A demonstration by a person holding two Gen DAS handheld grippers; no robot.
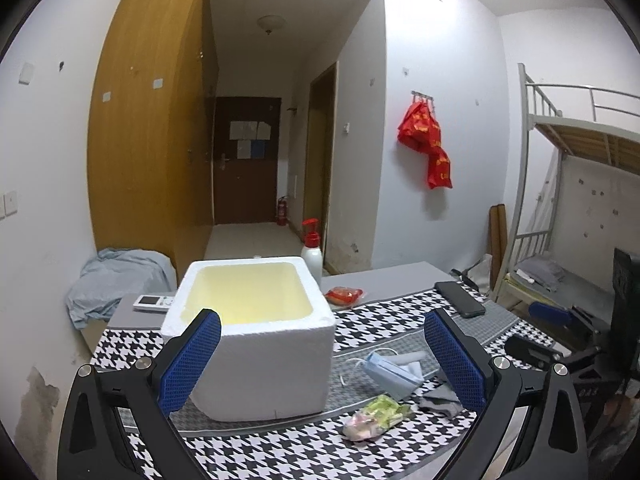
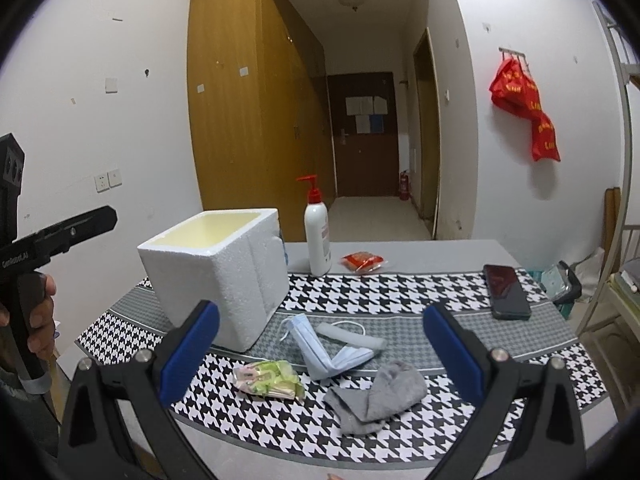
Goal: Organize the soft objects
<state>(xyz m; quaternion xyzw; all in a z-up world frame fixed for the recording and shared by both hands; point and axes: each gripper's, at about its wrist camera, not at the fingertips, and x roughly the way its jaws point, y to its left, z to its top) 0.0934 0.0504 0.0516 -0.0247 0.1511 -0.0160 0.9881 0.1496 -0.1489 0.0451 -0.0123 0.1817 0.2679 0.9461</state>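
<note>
A: Nearest the lens, right wrist view: right hand-held gripper (image 2: 320,354), jaws spread wide, nothing between them. Left hand-held gripper (image 1: 322,354) likewise wide open and empty.

B: Soft items, left to right on the desk (image 2: 400,248)?

A: Green wipes packet (image 2: 269,380), then blue face mask (image 2: 326,350) with a pale grey roll (image 2: 352,334) just behind it, then grey sock (image 2: 378,398). All lie on the houndstooth cloth (image 2: 360,288), beside the foam box (image 2: 216,268), which looks empty.

B: Relative to the right one?

A: Sock sits below and between the blue pads, nearest; mask just beyond; packet toward the left pad.

B: Risks?

A: Judgement only. Sock is limp, so a shallow pinch may also catch the cloth and drag it. Mask's ear loops may snag its neighbours. The light box could slide if nudged. Phone (image 2: 506,290) lies well apart.
</note>
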